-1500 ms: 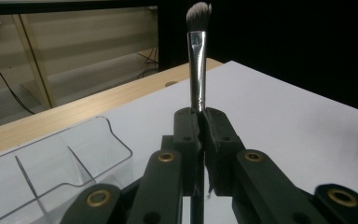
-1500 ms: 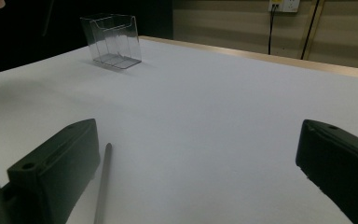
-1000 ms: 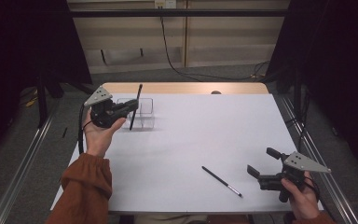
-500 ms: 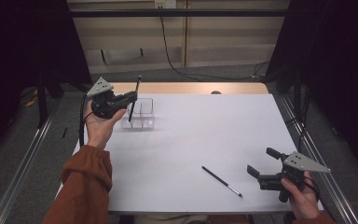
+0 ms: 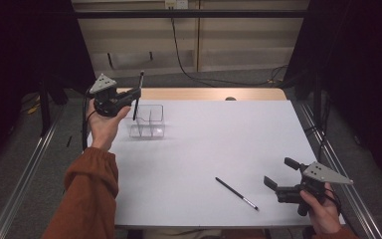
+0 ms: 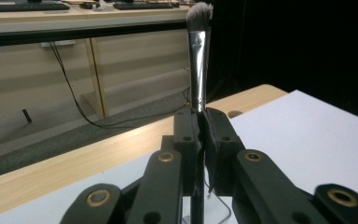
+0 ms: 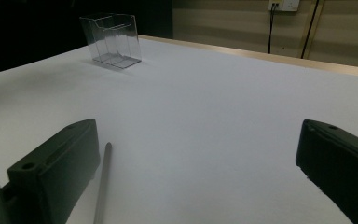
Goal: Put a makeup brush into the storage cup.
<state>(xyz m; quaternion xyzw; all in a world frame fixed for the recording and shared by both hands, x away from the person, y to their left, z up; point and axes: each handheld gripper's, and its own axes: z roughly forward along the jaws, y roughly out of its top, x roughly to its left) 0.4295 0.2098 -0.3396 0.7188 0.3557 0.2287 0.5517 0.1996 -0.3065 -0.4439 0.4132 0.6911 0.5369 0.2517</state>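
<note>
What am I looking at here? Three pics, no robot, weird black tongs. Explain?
No robot arm: a person holds a hand-operated pair of tongs in each hand at a white-topped table. The high view looks down from above the person's side. The other two pictures come from cameras riding on each tool, looking along its own two black jaws.

The left tongs are raised near the table's far left corner, shut on a slim make-up brush with a dark handle, silver ferrule and grey bristles, held upright, bristles up. It hangs over or just beside a clear plastic organiser box with compartments; I can't tell which.

The right tongs sit low at the near right, jaws wide apart, holding nothing. A second thin dark brush with a silver end lies flat on the table just to their left.
</note>
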